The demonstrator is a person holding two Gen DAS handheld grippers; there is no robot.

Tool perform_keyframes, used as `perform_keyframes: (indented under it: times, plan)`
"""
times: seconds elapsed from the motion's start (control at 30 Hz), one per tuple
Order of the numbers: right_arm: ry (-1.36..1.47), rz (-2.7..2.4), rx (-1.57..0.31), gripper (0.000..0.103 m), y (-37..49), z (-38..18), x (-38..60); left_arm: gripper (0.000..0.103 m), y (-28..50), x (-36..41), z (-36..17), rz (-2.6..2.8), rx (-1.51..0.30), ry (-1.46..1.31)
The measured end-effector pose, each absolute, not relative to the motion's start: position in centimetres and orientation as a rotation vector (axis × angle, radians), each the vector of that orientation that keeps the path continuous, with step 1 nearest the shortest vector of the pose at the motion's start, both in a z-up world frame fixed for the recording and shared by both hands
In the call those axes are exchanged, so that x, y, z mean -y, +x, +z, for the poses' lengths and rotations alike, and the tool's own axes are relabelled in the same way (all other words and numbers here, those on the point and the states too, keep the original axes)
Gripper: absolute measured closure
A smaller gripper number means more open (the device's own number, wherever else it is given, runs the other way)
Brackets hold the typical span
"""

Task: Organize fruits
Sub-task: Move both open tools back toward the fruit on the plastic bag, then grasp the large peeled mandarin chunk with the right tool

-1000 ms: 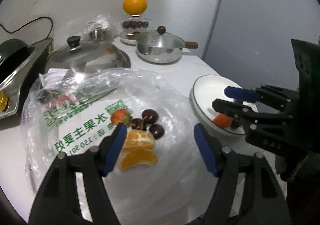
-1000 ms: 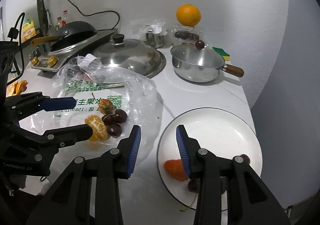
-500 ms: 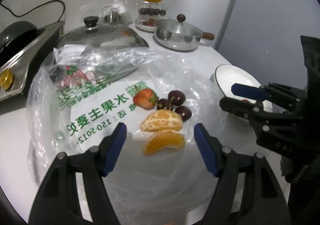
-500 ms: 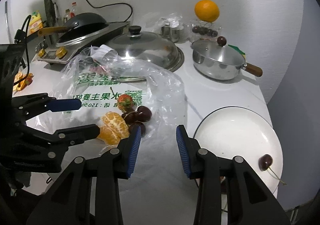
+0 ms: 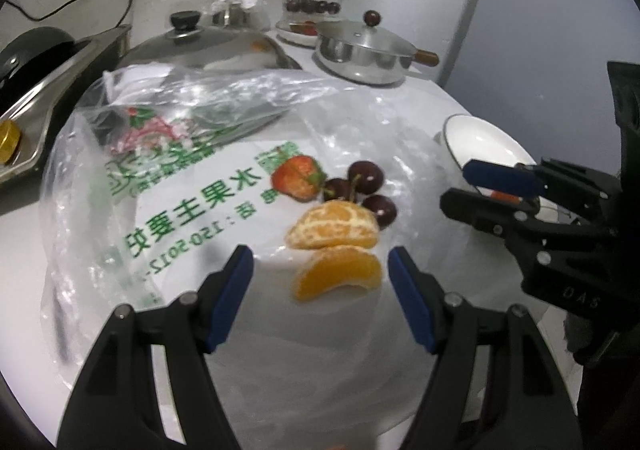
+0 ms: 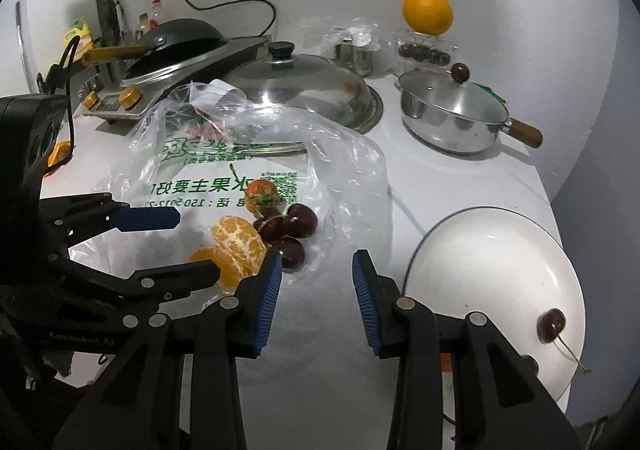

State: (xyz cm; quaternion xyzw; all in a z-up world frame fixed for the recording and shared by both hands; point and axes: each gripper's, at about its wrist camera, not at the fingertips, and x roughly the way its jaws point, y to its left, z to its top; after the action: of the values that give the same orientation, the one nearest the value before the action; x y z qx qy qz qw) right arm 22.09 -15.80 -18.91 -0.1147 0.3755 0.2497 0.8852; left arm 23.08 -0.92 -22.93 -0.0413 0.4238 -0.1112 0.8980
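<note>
Holding my left tongs (image 5: 320,282) wide open around the orange segments (image 5: 334,254) on the plastic bag (image 5: 200,190), I keep my right tongs (image 6: 316,290) open and empty beside this bag, near the plate (image 6: 480,250).

I count two orange segments (image 5: 335,277) (image 5: 334,225) on the plastic bag (image 5: 168,178), one bag only. One strawberry (image 5: 297,181) beside them. Three dark cherries (image 5: 365,177) (image 5: 379,210) (image 5: 337,189) in that cluster. One white plate (image 6: 492,262), with one cherry (image 6: 552,325) on it; something orange shows behind my right claw's finger, can't tell what. One whole orange (image 6: 427,12) at the back, on one clear container of cherries (image 6: 425,51), too small to count those. Two lidded pots: one wide domed lid (image 6: 300,84), one saucepan (image 6: 454,115). One black pan (image 6: 180,37). Two claws: left (image 5: 320,296), right (image 6: 316,296).
</note>
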Motion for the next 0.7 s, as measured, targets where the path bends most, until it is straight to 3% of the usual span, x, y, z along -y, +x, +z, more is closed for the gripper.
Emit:
perform_keyframes:
  times: [0.6, 0.7]
  plan:
    - [-0.298, 0.613, -0.814, 0.063, 22.8, -20.1, 10.1, 0.032, 22.6, -4.3, -23.0, -0.167, -0.843, -0.152]
    - [-0.311, 0.619, -0.819, 0.056, 22.9, -20.4, 9.2, 0.032, 22.6, -4.8, -23.2, -0.171, -0.844, -0.162]
